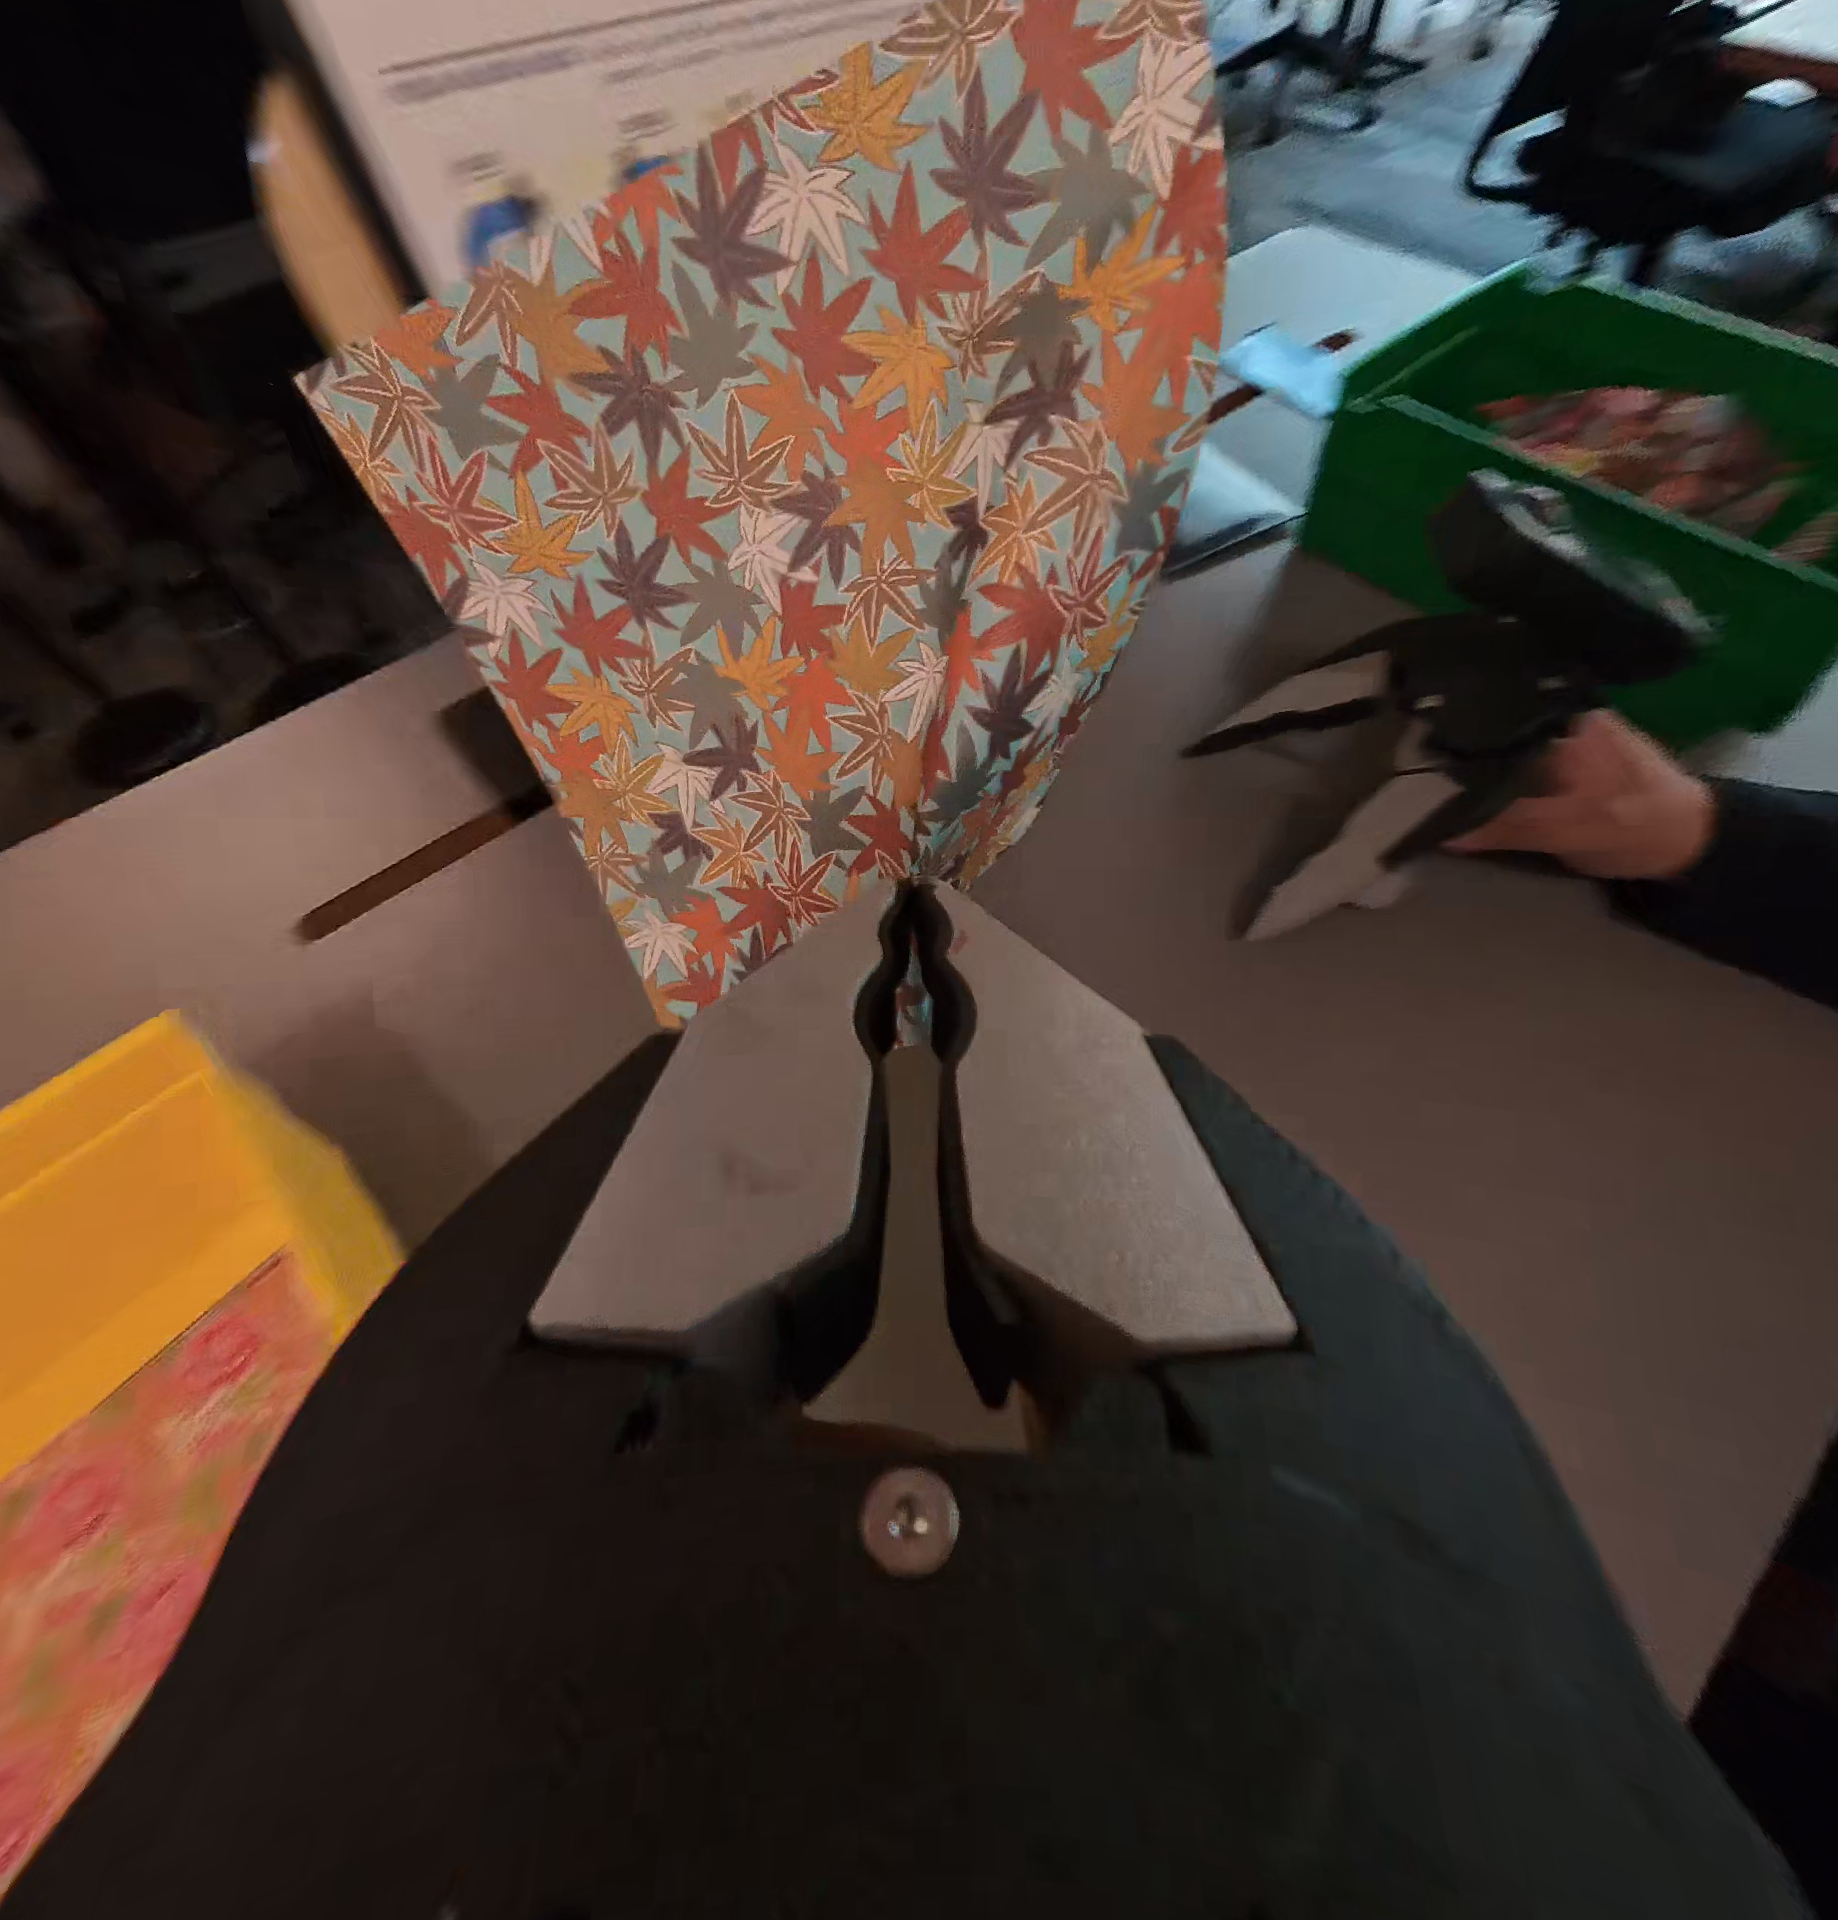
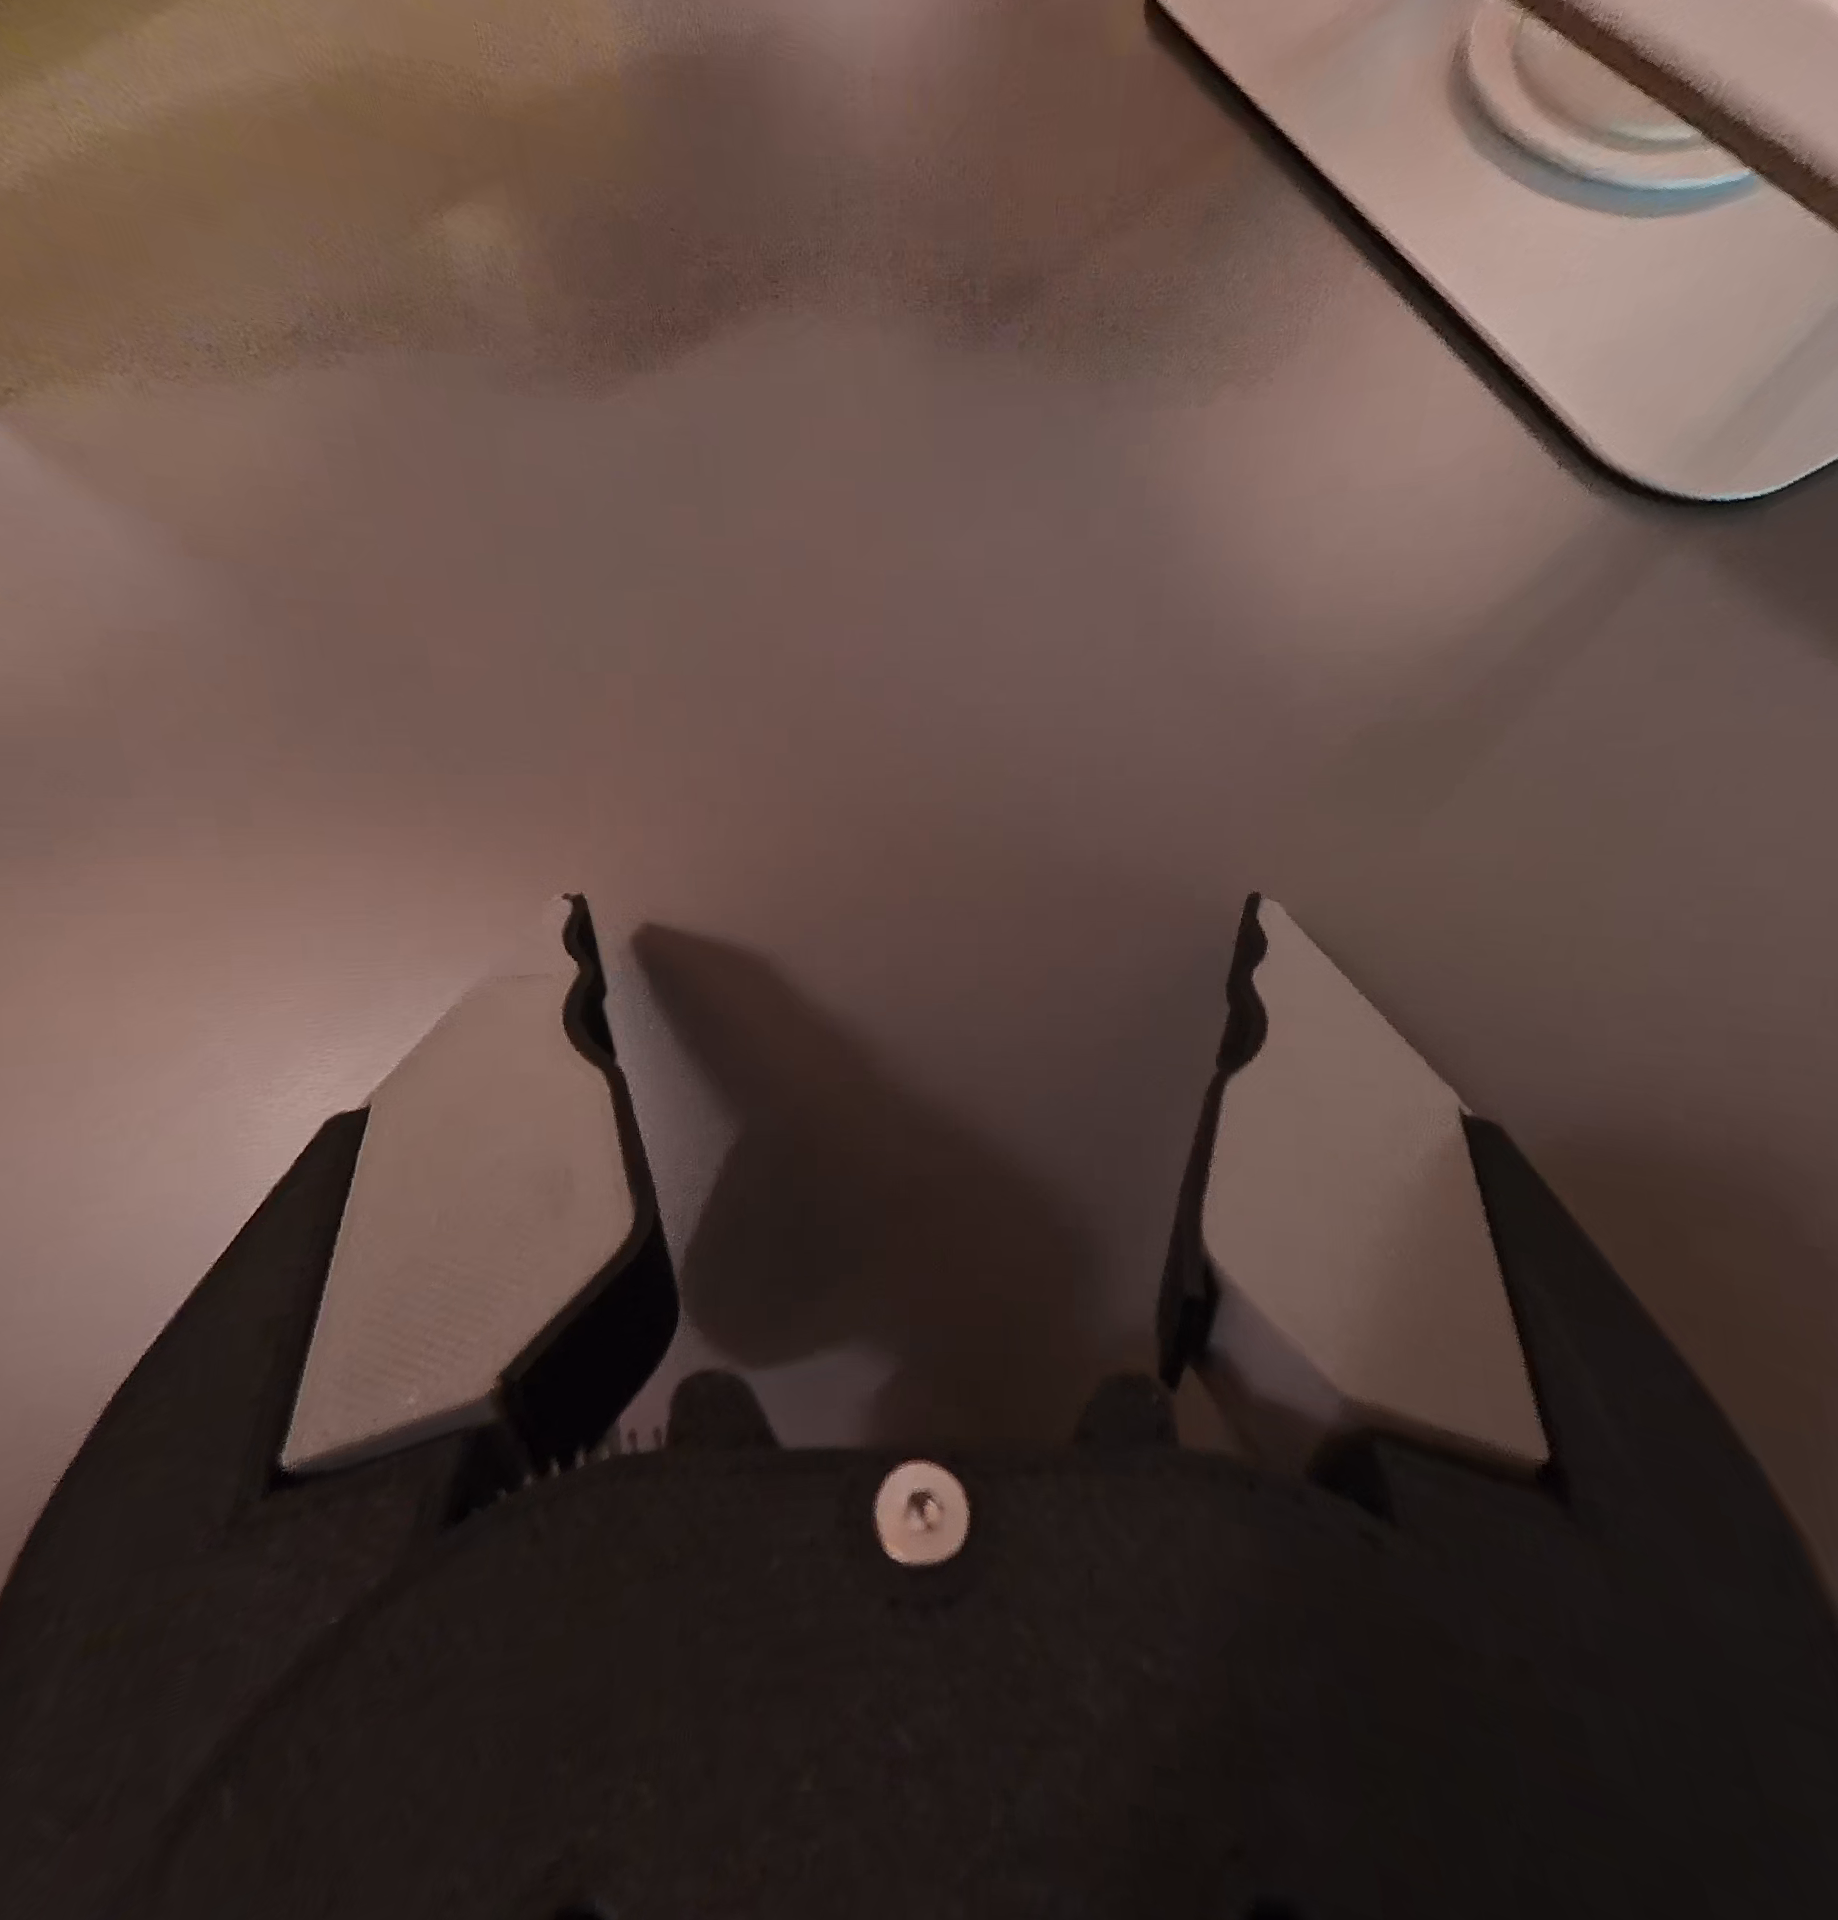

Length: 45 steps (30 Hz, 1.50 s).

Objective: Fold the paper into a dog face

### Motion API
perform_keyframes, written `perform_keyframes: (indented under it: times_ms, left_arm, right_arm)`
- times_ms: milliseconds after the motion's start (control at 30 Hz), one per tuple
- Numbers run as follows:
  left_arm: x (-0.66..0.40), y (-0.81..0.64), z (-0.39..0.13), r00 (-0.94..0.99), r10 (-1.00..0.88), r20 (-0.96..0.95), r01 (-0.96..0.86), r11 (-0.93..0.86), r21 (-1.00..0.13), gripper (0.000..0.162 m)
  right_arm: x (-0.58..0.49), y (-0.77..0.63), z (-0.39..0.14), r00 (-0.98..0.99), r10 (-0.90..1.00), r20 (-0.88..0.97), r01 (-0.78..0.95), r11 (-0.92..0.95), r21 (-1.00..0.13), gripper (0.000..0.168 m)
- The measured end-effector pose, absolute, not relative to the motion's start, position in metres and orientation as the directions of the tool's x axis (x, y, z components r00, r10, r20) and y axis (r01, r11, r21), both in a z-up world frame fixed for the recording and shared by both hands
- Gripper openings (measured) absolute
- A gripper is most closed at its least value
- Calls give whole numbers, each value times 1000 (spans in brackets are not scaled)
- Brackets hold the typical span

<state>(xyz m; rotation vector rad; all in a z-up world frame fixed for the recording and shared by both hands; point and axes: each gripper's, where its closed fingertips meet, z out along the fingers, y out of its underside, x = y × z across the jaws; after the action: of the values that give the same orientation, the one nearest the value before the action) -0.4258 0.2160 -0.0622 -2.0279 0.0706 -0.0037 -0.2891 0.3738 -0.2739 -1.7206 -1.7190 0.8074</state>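
A sheet of paper [image 1: 801,499] printed with red, orange, grey and white leaves on light blue stands up in the air in the left wrist view. My left gripper [image 1: 913,902] is shut on its lower corner and holds it above the grey table [image 1: 1414,1143]. The sheet bends and creases near the pinch. My right gripper [image 2: 910,904] is open and empty, pointing down close over the bare table [image 2: 894,623]. It also shows at the right of the left wrist view [image 1: 1221,831], held by a hand in a dark sleeve.
A yellow box [image 1: 115,1195] with pink patterned paper sits at the near left. A green bin [image 1: 1621,540] with patterned sheets stands at the far right. A pale flat base with a round disc [image 2: 1580,208] lies at the right view's top right. Office chairs stand behind. There is about 30 cm between the tips of the two grippers.
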Motion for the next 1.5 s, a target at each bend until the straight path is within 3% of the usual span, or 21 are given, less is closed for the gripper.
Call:
perform_keyframes:
  times_ms: [233,367,500,600,833,933,1033,1133,1233,1300,1367,1433,1500]
  left_arm:
    - [-268,258,-81,798,-591,115,21,-164,-986,1]
    - [-247,263,-88,628,-735,256,243,-127,-962,0]
    - [-256,263,-96,502,-802,323,438,-86,-895,0]
    - [-261,260,-102,485,-808,336,444,-103,-890,0]
    - [-259,251,-98,439,-821,365,469,-137,-872,0]
    - [-253,252,-103,417,-822,387,468,-170,-867,0]
    - [-250,253,-106,400,-822,405,472,-195,-860,0]
    - [-252,252,-105,397,-819,415,488,-195,-851,0]
    - [-255,252,-104,407,-812,419,498,-186,-847,0]
    - [-256,252,-103,405,-812,421,505,-186,-843,0]
    - [-254,252,-104,389,-814,431,511,-198,-837,0]
    - [-252,253,-107,372,-814,446,517,-217,-828,0]
    - [-249,255,-109,354,-813,463,525,-237,-818,0]
  right_arm:
    - [-288,384,-226,22,997,-72,455,-74,-887,123]
    - [-280,386,-184,-15,999,-44,187,-41,-981,122]
    - [-261,350,-152,-248,965,80,-94,59,-994,131]
    - [-255,340,-150,-352,936,32,-103,-5,-995,138]
    - [-238,323,-122,-653,711,-259,-104,-423,-900,149]
    - [-246,328,-125,-591,758,-276,-106,-412,-905,143]
    - [-256,339,-130,-458,835,-306,-103,-392,-914,113]
    - [-251,333,-123,-460,851,-252,-141,-350,-926,120]
    - [-241,320,-117,-522,825,-214,-150,-336,-930,154]
    - [-239,320,-113,-523,821,-228,-157,-355,-922,147]
    - [-237,320,-111,-527,818,-229,-159,-360,-919,130]
    - [-233,308,-111,-576,794,-193,-150,-334,-931,133]
    - [-230,299,-113,-615,772,-161,-134,-304,-943,119]
